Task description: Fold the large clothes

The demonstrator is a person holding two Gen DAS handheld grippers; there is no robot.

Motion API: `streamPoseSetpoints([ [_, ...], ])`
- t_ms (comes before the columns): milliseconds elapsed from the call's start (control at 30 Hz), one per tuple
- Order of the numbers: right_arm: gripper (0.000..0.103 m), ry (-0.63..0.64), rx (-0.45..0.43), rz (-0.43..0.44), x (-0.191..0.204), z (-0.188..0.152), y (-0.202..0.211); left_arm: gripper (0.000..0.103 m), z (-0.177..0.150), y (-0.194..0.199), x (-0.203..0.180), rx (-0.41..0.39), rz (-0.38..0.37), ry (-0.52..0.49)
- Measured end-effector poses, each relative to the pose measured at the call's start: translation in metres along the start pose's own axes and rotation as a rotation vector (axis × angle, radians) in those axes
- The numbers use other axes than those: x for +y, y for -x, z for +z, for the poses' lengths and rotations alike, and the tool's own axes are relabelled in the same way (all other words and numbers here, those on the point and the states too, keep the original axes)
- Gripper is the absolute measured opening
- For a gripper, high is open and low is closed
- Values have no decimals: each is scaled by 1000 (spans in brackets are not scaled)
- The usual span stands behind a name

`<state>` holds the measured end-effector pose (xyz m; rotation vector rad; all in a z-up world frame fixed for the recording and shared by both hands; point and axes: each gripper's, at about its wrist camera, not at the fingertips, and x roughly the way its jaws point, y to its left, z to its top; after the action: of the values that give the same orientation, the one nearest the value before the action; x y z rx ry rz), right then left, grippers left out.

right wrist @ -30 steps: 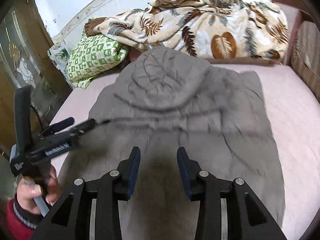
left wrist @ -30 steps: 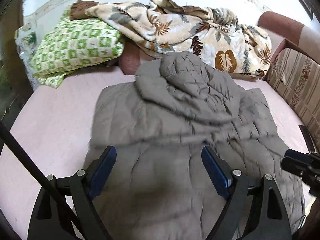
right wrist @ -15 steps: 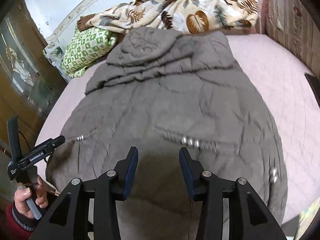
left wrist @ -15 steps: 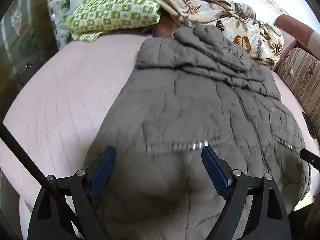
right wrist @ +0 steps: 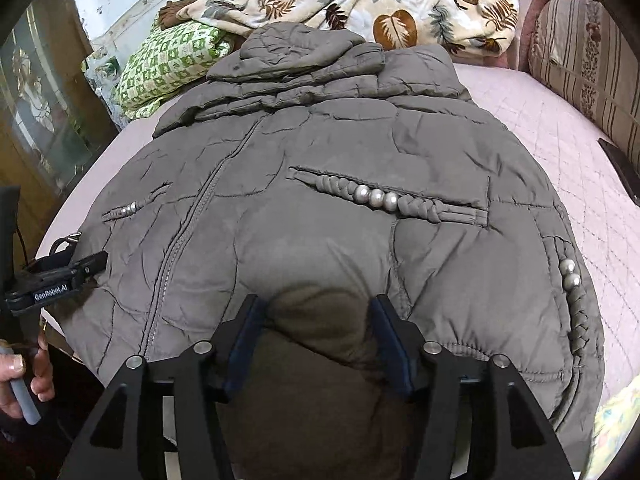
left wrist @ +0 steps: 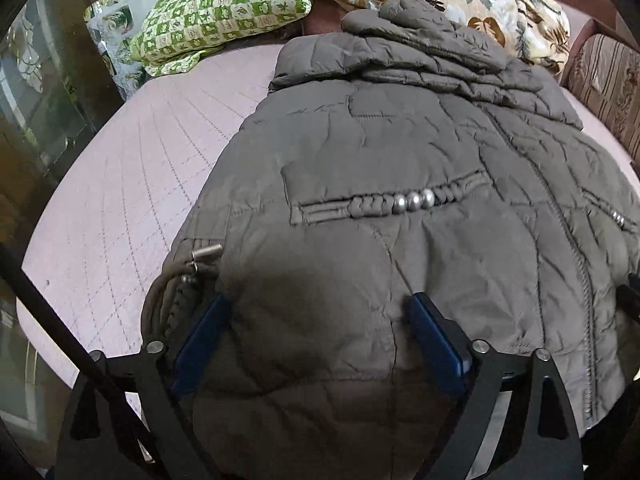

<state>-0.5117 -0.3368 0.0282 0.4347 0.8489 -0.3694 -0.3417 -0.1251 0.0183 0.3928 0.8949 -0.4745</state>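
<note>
While the grey quilted jacket (right wrist: 320, 168) lies front-up along the pink quilted bed cover (left wrist: 132, 184), hood folded down at the far end and hem nearest the cameras, no cross-fold of the body is yet visible; judged from this, the hem-to-collar folds remain to be made. Left side: the left gripper (left wrist: 320, 320) stands low over the hem near the jacket's left edge, its jaws spread wide and just opened further, with padded fabric bulging between the blue pads (left wrist: 436, 340); whether the pads press on it cannot be told. A metal-tipped drawcord (left wrist: 192, 276) lies loose just beside its left finger and could snag. A beaded pocket trim (left wrist: 400, 202) lies ahead of it. Right side: the right gripper (right wrist: 316, 320) straddles a hump of hem fabric, its jaws just widened and apparently released rather than clenched. Surroundings, left to right: a glazed wooden cabinet (right wrist: 36, 120), a green checked pillow (right wrist: 164, 64) and a leaf-print blanket (right wrist: 380, 4) crowding the hood end, and a striped cushion (right wrist: 592, 60). A dark flat object (right wrist: 622, 168) lies on the cover at right, apart from the jacket.
</note>
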Motion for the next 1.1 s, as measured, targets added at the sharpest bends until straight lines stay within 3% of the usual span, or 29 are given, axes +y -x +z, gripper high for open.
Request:
streamPoseSetpoints([
  [267,69,21,-18,2,5,-4,-1,100,-20,0,-2,-131,44,54],
  [633,73,37,-95,51,1,-16,2,101,-26,1,3,-150,-17,28],
  [800,75,46,-89,57,3,-17,4,102,-33,4,-1,-199,2,16],
  [967,75,9,-101,117,-5,-25,29,101,-36,14,8,-193,-55,14],
  [1100,75,-79,-215,120,-36,-35,70,101,-43,33,27,-214,-88,66],
])
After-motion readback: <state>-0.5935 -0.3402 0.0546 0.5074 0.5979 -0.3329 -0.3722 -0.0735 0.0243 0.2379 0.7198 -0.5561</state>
